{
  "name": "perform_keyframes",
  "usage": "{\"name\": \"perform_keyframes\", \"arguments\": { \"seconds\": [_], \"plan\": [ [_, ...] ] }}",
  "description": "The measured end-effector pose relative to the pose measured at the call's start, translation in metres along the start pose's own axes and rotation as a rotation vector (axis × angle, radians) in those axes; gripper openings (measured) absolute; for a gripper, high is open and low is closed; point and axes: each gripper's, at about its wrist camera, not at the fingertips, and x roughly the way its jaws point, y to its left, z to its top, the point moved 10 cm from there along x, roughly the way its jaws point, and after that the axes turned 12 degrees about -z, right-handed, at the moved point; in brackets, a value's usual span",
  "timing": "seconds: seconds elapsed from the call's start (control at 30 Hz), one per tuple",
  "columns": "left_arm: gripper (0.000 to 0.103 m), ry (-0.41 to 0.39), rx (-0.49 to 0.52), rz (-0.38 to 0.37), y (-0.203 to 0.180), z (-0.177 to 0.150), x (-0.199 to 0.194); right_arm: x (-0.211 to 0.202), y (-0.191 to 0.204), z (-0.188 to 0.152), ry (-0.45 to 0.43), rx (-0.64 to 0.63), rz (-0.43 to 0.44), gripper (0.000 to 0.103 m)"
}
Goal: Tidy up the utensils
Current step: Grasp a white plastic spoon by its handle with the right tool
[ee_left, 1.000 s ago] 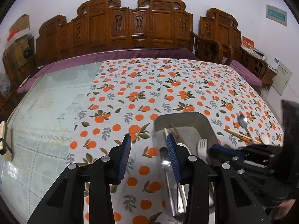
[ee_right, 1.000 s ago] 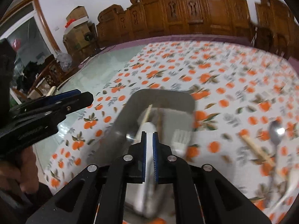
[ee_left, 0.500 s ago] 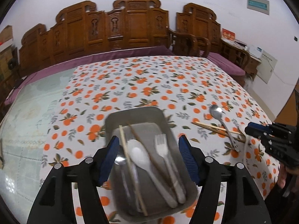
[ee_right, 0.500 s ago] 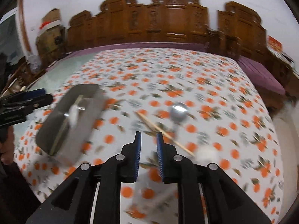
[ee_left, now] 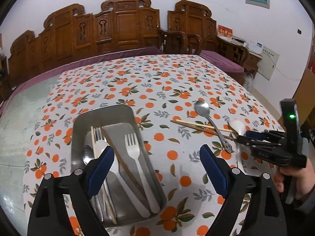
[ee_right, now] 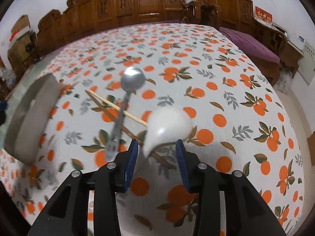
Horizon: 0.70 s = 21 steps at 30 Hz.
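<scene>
right gripper (ee_right: pixel 156 157) astride white spoon (ee_right: pixel 169 124)

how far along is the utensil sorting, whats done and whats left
Partly done. The tray already holds a white fork, a metal fork, chopsticks and other pieces. In hand: nothing yet; the right gripper is open with its fingers either side of the white spoon, and the left gripper is open above the tray. Left on the cloth: the white spoon, metal spoon and chopstick pair.

Brushed metal tray (ee_left: pixel 104 116), glossy white spoon (ee_right: pixel 169 122), shiny steel spoon (ee_right: pixel 132 80), wooden chopsticks (ee_left: pixel 198 126), printed cloth (ee_left: pixel 157 82)
</scene>
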Motion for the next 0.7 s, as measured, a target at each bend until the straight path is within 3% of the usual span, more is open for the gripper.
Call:
{"name": "perform_keyframes", "arguments": {
  "seconds": [0.27, 0.5, 0.7],
  "plan": [
    [0.085, 0.005, 0.006, -0.002, -0.009, -0.004, 0.004, 0.008, -0.002, 0.003, 0.005, 0.003, 0.002, 0.044],
    [0.085, 0.004, 0.014, -0.002, -0.017, -0.006, 0.006, 0.005, -0.007, 0.006, 0.007, 0.028, 0.025, 0.009],
    [0.085, 0.006, 0.037, 0.011, -0.029, -0.007, 0.009, -0.004, -0.01, 0.013, -0.02, 0.036, 0.061, 0.004]
  ]
}}
